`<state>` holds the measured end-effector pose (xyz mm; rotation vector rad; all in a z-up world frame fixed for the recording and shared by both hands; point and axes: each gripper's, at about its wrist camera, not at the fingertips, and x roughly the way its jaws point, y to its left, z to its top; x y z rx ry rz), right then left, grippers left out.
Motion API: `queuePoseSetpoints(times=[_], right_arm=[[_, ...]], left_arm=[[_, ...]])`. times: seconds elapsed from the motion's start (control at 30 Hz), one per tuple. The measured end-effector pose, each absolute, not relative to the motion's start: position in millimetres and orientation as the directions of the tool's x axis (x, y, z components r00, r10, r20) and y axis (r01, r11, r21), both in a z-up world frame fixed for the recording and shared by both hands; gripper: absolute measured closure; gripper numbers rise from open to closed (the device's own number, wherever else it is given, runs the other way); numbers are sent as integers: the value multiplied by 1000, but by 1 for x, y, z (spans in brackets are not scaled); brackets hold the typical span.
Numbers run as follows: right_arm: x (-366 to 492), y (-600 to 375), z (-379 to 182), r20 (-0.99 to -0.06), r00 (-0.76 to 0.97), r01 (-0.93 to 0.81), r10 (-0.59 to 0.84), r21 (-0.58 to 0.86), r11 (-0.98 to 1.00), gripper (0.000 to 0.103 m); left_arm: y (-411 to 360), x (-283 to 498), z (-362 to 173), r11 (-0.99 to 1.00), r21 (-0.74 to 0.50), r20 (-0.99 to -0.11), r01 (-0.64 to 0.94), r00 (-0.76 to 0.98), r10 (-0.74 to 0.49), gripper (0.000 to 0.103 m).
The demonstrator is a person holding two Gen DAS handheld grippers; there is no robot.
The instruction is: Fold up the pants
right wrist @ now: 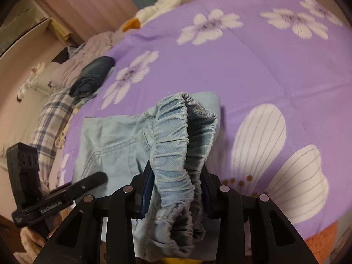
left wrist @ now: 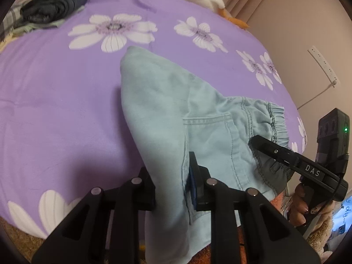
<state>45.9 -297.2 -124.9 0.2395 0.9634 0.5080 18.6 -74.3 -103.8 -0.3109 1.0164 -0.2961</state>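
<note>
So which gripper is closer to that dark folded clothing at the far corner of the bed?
Left. The left gripper holds the pants on the dark folded clothing's side; the right gripper grips the waistband farther away.

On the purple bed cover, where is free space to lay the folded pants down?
The purple cover is bare between the light blue pants and the dark folded clothes, and also right of the waistband in the right wrist view. The plaid bedding edge is crowded.
</note>
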Motion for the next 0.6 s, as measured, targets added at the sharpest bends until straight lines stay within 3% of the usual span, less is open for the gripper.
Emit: queuePoseSetpoints(times=[0.3, 0.6], right_arm=[[40, -281, -76, -645, 582, -381, 495, 321, 867, 64], [65, -265, -63, -634, 612, -392, 473, 276, 878, 63]], left_arm=[[-61, 12, -58, 912, -389, -699, 128, 603, -383, 81], [-56, 41, -51, 920, -377, -682, 112, 638, -357, 81]])
